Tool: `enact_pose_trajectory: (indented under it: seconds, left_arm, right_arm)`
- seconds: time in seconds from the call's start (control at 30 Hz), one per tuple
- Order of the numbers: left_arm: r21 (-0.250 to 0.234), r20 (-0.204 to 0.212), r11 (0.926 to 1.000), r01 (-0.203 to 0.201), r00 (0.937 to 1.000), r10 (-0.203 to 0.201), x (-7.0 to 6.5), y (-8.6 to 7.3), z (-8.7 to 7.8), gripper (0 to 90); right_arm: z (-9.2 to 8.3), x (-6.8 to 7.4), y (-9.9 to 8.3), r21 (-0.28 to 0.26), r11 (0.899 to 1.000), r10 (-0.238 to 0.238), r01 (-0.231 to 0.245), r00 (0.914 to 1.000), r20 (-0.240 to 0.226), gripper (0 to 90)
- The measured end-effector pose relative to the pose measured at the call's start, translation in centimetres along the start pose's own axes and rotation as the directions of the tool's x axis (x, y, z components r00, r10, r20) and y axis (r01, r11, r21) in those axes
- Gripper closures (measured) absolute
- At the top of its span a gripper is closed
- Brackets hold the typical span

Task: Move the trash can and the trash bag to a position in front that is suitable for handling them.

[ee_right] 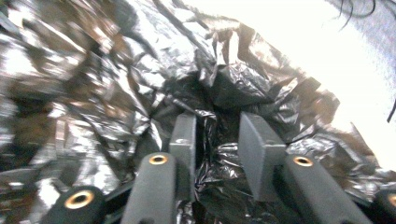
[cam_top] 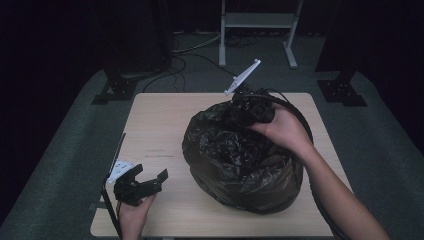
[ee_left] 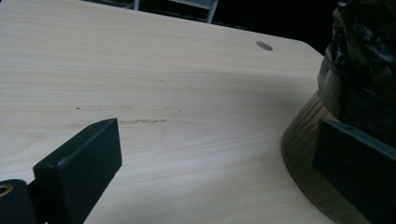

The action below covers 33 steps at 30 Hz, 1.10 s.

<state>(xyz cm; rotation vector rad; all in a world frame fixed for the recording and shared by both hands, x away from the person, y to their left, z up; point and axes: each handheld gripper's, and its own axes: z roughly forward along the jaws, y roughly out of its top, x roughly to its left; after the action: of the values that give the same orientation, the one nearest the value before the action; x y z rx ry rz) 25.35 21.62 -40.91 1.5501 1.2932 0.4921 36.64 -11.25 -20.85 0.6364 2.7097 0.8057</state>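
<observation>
**Right gripper in the bag's folds, left idle**

I see my right gripper [ee_right: 217, 140] at the far top of the black bin bag [cam_top: 245, 160], jaws partly apart with crumpled plastic between its fingers [ee_right: 259, 149]; I cannot tell whether the pads pinch it, since blur smears the film there. What the bag holds is hidden. My left gripper [cam_top: 150, 179] rests over the wooden table [ee_left: 163, 84], jaws wide and empty, the bag just beyond its right finger [ee_left: 359, 168], which is cut off by the frame.

Dim room, grey carpet [cam_top: 60, 150], pale wooden table [cam_top: 160, 125], white frame [cam_top: 257, 22] behind.
</observation>
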Motion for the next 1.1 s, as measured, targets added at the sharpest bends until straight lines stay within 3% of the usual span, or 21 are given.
enact_pose_trajectory:
  seconds: [0.17,0.33,0.57,0.77,0.83,0.87,0.9,1.0,1.1]
  left_arm:
    - [-0.003,-0.001,1.0000,0.002,1.0000,-0.002,0.0,0.0,-0.1,0.9]
    - [-0.005,0.002,1.0000,0.006,1.0000,-0.006,0.0,0.1,-0.1,0.9]
    - [-0.012,0.002,0.9999,0.008,1.0000,-0.008,0.1,0.1,-0.3,0.9]
    - [-0.009,0.005,0.9999,0.008,1.0000,-0.008,0.1,0.1,-0.1,0.9]
    - [-0.010,0.008,0.9999,0.010,0.9999,-0.010,0.0,0.0,-0.1,0.9]
    - [-0.008,0.009,0.9999,0.008,0.9999,-0.008,0.0,0.1,-0.1,0.9]
    - [-0.009,0.009,0.9999,0.007,0.9999,-0.007,0.0,0.1,-0.1,0.9]
    - [-0.010,0.008,0.9999,0.009,0.9999,-0.009,0.0,0.1,-0.2,0.9]
    - [-0.011,0.009,0.9999,0.011,0.9999,-0.011,0.0,0.1,-0.2,0.9]
  right_arm:
    - [-1.4,0.9,0.6,-0.069,0.998,-0.008,0.007,0.9997,-0.022,58.5]
    - [-0.7,2.0,1.4,-0.073,0.997,-0.036,0.031,0.9975,-0.060,59.9]
    - [2.6,3.5,1.7,0.023,0.996,-0.082,0.086,0.9854,-0.149,83.4]
    - [4.0,3.9,1.0,0.093,0.990,-0.086,0.106,0.9758,-0.201,88.4]
    - [3.9,3.9,0.9,0.098,0.989,-0.089,0.110,0.9761,-0.198,86.2]
    - [3.7,3.8,0.9,0.094,0.990,-0.085,0.105,0.9781,-0.190,82.0]
    - [3.2,3.7,0.9,0.073,0.994,-0.074,0.087,0.9843,-0.160,72.1]
    - [2.2,3.4,0.8,0.040,0.997,-0.065,0.071,0.9886,-0.136,69.2]
    - [0.1,3.1,0.7,-0.026,0.999,-0.047,0.044,0.9924,-0.114,67.2]
